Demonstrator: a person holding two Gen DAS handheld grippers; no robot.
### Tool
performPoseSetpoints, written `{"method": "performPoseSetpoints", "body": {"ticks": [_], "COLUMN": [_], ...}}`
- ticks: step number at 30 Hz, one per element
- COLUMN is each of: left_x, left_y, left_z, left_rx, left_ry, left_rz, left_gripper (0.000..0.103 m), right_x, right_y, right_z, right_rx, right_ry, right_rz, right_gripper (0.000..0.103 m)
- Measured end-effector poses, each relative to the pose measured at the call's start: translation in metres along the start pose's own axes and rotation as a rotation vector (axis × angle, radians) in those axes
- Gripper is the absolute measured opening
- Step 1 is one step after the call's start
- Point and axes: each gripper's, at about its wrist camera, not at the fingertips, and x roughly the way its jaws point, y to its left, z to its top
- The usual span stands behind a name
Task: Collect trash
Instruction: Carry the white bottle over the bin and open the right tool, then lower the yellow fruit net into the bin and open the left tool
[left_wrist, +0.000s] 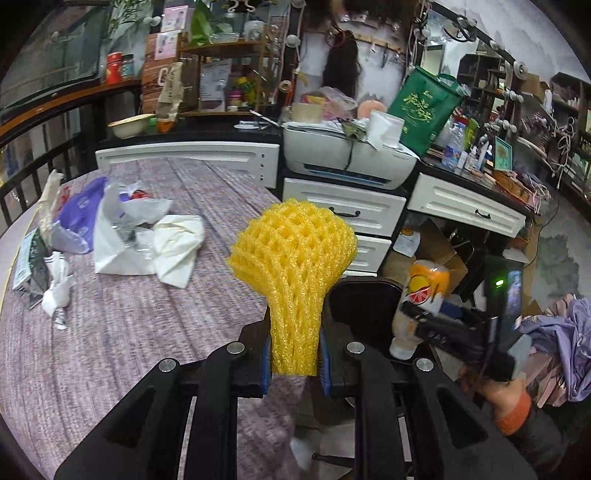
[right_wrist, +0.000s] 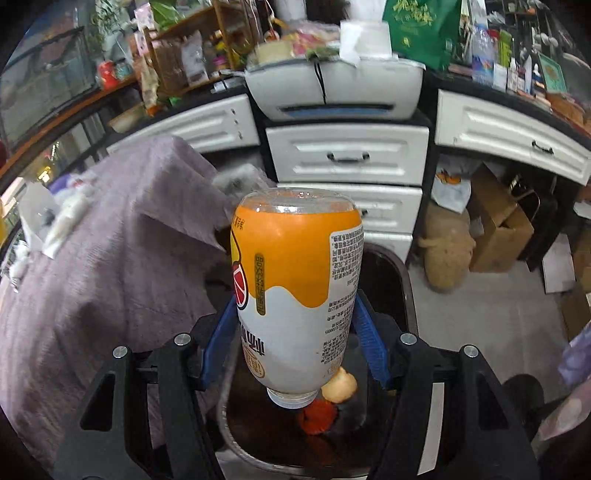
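Observation:
My left gripper is shut on a yellow foam fruit net, held up at the table's near right edge. My right gripper is shut on an orange-and-white plastic bottle, held upside down over a dark trash bin. Inside the bin lie a red scrap and a pale lump. In the left wrist view the bottle and right gripper hang over the bin. More trash, white and purple bags and wrappers, lies on the table's far left.
The table has a purple cloth. White drawer cabinets and a printer stand behind. Cardboard boxes and a beige sack sit on the floor to the right. A purple garment lies at far right.

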Motion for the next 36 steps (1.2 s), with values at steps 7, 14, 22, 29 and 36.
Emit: {"method": "performPoseSetpoints", "body": {"ticks": [7,14,22,29,36], "left_x": [0.024,0.038,0.053,0.065,0.085], "left_y": [-0.026,-0.040,-0.051,-0.063,-0.079], "left_z": [0.000,-0.007,-0.014,-0.020,-0.023], "left_rx": [0.039,0.063,0.081,0.108,0.137], "left_ry": [0.043,0.077,0.112,0.141,0.200], "left_rz": [-0.027,-0.038,-0.045,-0.054,-0.083], "left_gripper": [0.019,0.019,0.020,0.020,0.019], "right_x": [0.040,0.062,0.065,0.048,-0.002], "right_y": [-0.013,-0.020,-0.021,-0.027,-0.042], "right_z": [-0.026,-0.043,-0.049,-0.051,-0.052], "right_rx": [0.004,0.010,0.030,0.064,0.091], "right_ry": [0.091,0.152,0.167,0.127,-0.003], "right_rz": [-0.038,-0.047,-0.042,-0.054,-0.115], "right_gripper": [0.062,0.062,0.065,0.077,0.077]}}
